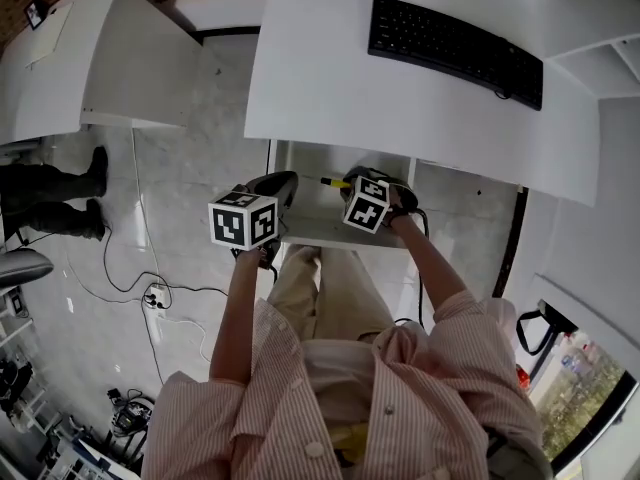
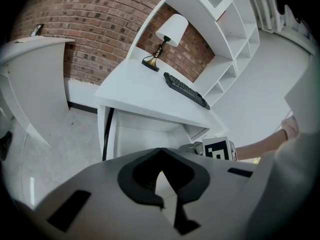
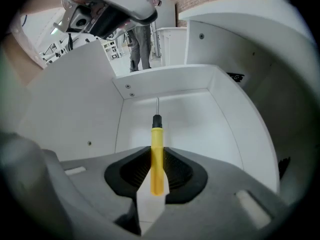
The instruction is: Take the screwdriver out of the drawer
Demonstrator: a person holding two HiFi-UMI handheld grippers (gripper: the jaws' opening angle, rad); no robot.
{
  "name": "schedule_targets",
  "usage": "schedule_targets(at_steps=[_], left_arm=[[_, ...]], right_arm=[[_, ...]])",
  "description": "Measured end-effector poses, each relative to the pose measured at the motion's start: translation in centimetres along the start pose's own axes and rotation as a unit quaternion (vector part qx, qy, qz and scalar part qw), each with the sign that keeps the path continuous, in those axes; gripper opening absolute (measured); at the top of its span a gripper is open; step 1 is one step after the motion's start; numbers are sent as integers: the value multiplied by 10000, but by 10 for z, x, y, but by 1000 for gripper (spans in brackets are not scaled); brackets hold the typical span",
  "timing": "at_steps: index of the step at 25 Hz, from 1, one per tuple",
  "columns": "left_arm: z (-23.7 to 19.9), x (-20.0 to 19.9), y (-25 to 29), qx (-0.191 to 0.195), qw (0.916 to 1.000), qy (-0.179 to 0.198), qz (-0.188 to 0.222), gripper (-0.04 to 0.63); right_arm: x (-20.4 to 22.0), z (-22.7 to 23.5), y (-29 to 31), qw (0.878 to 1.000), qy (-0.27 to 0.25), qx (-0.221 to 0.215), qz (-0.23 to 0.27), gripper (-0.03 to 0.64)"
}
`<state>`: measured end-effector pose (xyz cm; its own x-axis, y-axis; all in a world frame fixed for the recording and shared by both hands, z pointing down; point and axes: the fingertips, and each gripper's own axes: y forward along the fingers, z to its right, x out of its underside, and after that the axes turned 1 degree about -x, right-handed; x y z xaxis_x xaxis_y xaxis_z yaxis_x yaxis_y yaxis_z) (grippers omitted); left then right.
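Note:
The yellow-handled screwdriver (image 3: 157,149) points away from me over the open white drawer (image 3: 165,81), its thin metal shaft toward the drawer's back wall. My right gripper (image 3: 157,173) is shut on the handle, and the dark pads press it from both sides. In the head view the screwdriver (image 1: 333,182) pokes out to the left of the right gripper (image 1: 352,182), above the drawer (image 1: 312,223) under the desk. My left gripper (image 1: 277,184) hovers at the drawer's left edge. Its jaws (image 2: 160,151) meet at the tips with nothing between them.
A white desk (image 1: 400,103) carries a black keyboard (image 1: 455,46) and a lamp (image 2: 167,34). White shelves stand to the right. Cables and a power strip (image 1: 152,295) lie on the floor at the left. A standing person's legs (image 1: 50,196) are at the far left.

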<state>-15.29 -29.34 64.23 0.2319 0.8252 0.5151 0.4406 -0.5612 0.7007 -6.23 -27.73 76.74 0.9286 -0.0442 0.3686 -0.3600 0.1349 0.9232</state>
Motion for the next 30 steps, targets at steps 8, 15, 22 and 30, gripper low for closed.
schedule_targets(at_steps=[8, 15, 22, 30], left_arm=[[17, -9, -23, -13, 9990, 233, 377, 0], [31, -17, -42, -3, 9955, 484, 813, 0], [41, -31, -70, -83, 9889, 704, 1308, 0], [59, -49, -106, -185, 9764, 1058, 1875, 0]], right_arm=[[-3, 6, -42, 9981, 22, 538, 286, 81], [-17, 5, -83, 9938, -2, 874, 681, 81], [-39, -4, -124, 9871, 113, 1075, 1178, 81], [-61, -13, -174, 9657, 797, 1230, 2142, 81]])
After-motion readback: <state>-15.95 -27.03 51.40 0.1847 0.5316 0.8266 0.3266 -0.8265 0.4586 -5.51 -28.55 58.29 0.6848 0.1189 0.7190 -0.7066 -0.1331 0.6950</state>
